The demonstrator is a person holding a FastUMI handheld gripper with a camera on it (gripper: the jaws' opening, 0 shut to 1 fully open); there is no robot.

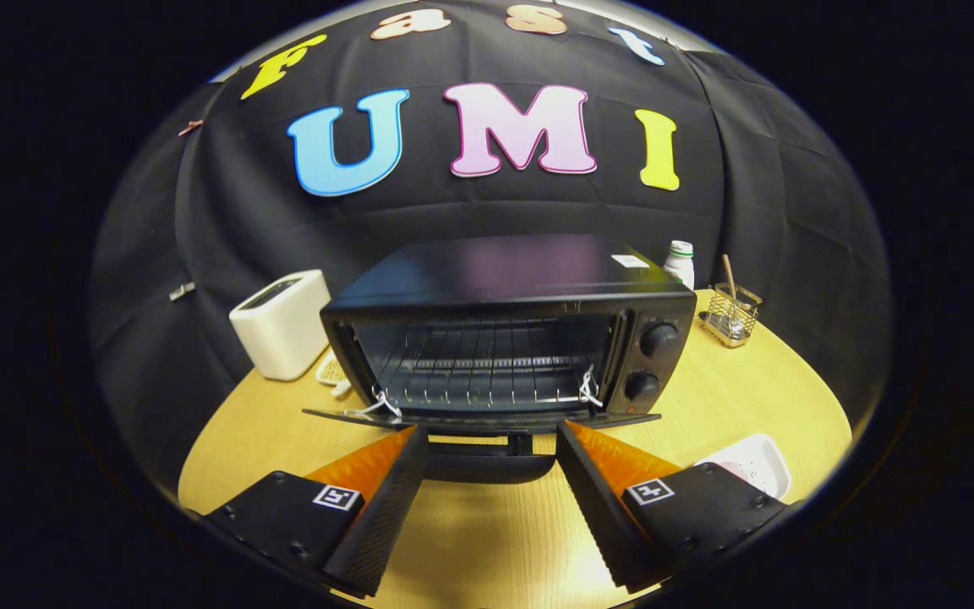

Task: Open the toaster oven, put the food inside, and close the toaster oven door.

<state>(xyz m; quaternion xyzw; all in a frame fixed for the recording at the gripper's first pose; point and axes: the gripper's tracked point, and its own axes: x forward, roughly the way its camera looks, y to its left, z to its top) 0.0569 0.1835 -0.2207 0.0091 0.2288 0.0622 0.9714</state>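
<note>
A black toaster oven stands on the round wooden table, straight ahead of my fingers. Its door hangs folded down flat toward me, and the handle sits between my fingertips. Inside, a wire rack shows with nothing on it. Two knobs sit on the oven's right panel. My gripper is open, one finger on each side of the door handle, with nothing held. A white dish lies just right of my right finger; its contents are hidden.
A white pop-up toaster stands left of the oven, with a small pale object at its foot. Behind the oven on the right are a white bottle and a wire caddy holding a stick.
</note>
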